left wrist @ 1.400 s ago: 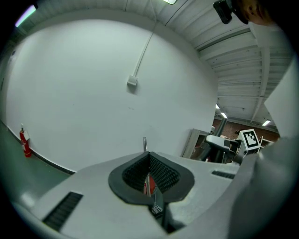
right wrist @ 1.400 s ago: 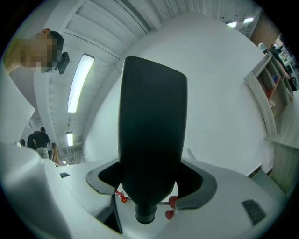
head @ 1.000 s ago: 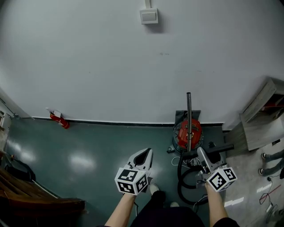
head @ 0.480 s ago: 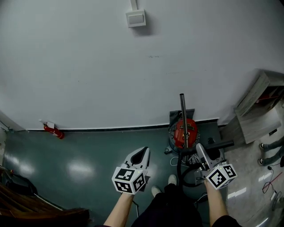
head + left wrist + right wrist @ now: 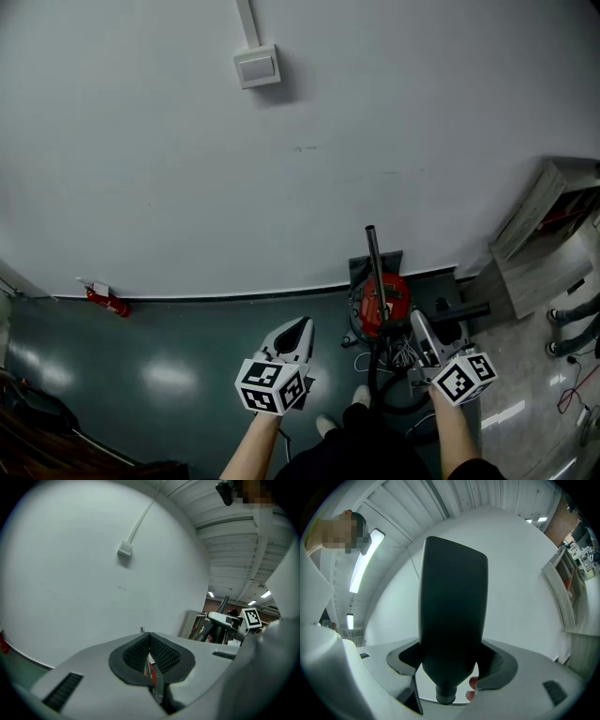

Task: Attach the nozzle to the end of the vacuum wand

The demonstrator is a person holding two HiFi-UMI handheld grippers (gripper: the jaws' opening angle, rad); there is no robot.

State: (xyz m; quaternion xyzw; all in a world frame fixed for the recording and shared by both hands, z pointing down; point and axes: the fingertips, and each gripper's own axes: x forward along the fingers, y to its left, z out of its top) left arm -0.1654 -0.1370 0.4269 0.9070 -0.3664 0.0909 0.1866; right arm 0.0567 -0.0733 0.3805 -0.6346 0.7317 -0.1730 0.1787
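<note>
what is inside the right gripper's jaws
A black nozzle, clamped between the right gripper's pads, narrow neck toward the camera. Its wide body covers much of the white wall beyond, and its open mouth cannot be seen.

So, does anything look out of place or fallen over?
Only a small red canister-like object with a white tag lies tipped on the green floor at the foot of the white wall. The red vacuum cleaner stands normally.

Pale grey left tool [image 5: 301,323] and right tool [image 5: 418,319], black ribbed pads [image 5: 165,655], black-and-white marker cubes [image 5: 272,386], dark trousers [image 5: 367,452].
</note>
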